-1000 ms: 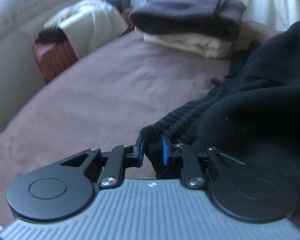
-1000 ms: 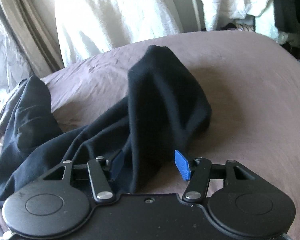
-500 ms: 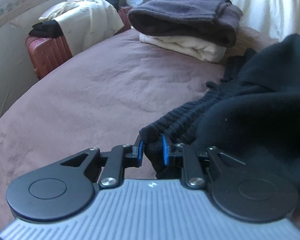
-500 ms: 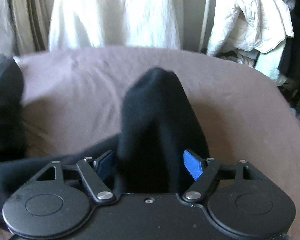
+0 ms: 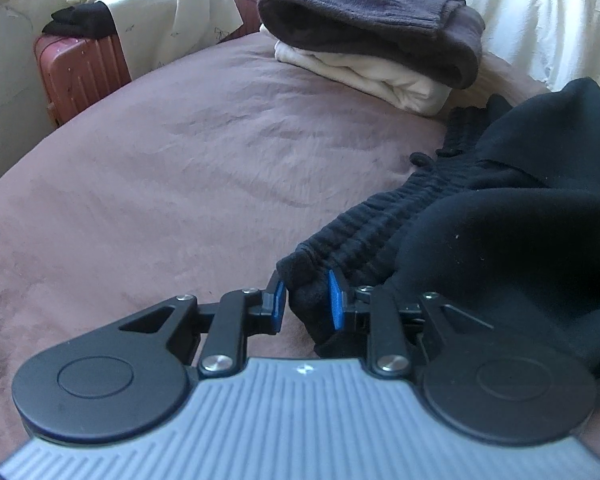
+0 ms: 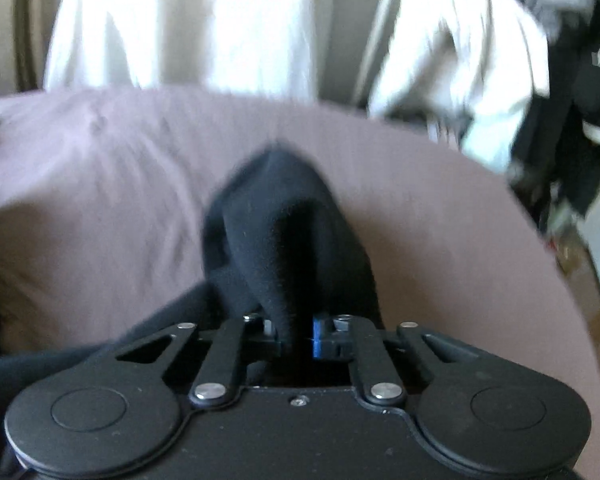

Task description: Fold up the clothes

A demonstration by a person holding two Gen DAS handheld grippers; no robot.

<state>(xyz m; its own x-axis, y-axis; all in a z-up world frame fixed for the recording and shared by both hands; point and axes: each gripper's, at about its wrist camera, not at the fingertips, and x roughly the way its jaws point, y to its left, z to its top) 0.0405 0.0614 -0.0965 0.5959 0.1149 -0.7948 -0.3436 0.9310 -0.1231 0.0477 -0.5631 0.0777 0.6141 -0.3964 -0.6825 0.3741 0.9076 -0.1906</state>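
Observation:
Black sweatpants (image 5: pixel 512 216) lie bunched on the mauve bed cover (image 5: pixel 204 168), at the right of the left wrist view. My left gripper (image 5: pixel 306 300) is shut on the corner of their ribbed waistband (image 5: pixel 364 224), just above the cover. My right gripper (image 6: pixel 296 336) is shut on a raised fold of the same black sweatpants (image 6: pixel 288 236), which stands up in a peak in front of the fingers. The right wrist view is blurred.
A folded stack, dark grey garment (image 5: pixel 372 20) on a white one (image 5: pixel 380 76), sits at the bed's far side. A pink suitcase (image 5: pixel 80 68) with clothes draped on it stands left of the bed. White curtains (image 6: pixel 188 28) and hanging clothes (image 6: pixel 460 60) lie beyond.
My right gripper has closed from wide open onto the raised black fold and swung right. My left gripper has kept its hold on the waistband and shifted only slightly.

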